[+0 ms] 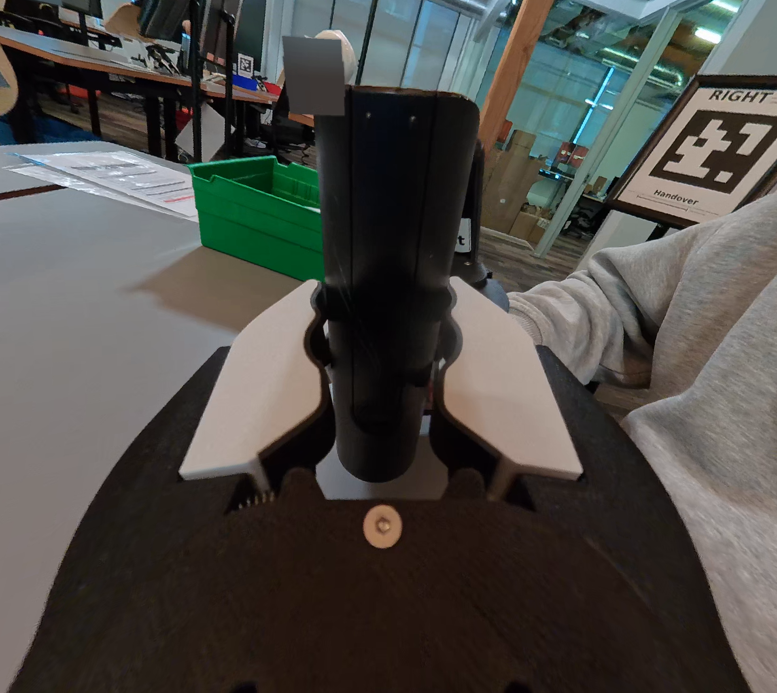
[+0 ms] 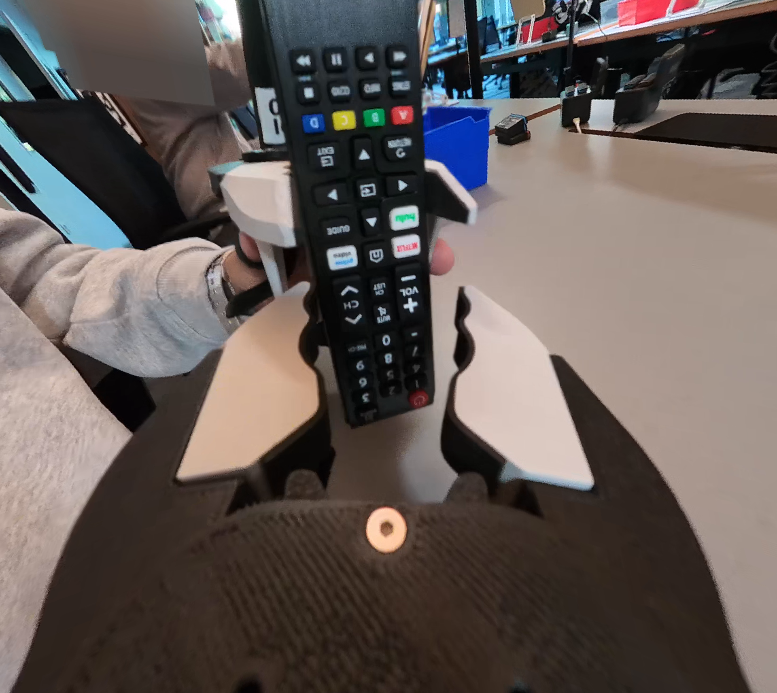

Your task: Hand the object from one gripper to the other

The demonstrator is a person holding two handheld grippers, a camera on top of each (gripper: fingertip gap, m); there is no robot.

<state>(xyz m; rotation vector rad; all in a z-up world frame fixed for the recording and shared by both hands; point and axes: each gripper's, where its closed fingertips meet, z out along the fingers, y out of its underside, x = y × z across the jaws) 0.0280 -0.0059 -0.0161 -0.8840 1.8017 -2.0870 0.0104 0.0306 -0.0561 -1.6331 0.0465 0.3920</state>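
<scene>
Left gripper [image 1: 382,319] clamped on the remote [image 1: 391,252], just beside the green bin [image 1: 252,210]. Right gripper [image 2: 384,340] spread apart around the remote's lower end, right finger clear of it.

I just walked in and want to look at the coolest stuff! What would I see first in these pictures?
First, the long black plastic remote control with coloured buttons, standing upright in the middle. The left white-and-black two-finger gripper is clamped on it, while the right white-and-black two-finger gripper waits open around its lower end. Then a bright green plastic bin sits behind on the grey table, and a blue plastic bin on the other side.
</scene>
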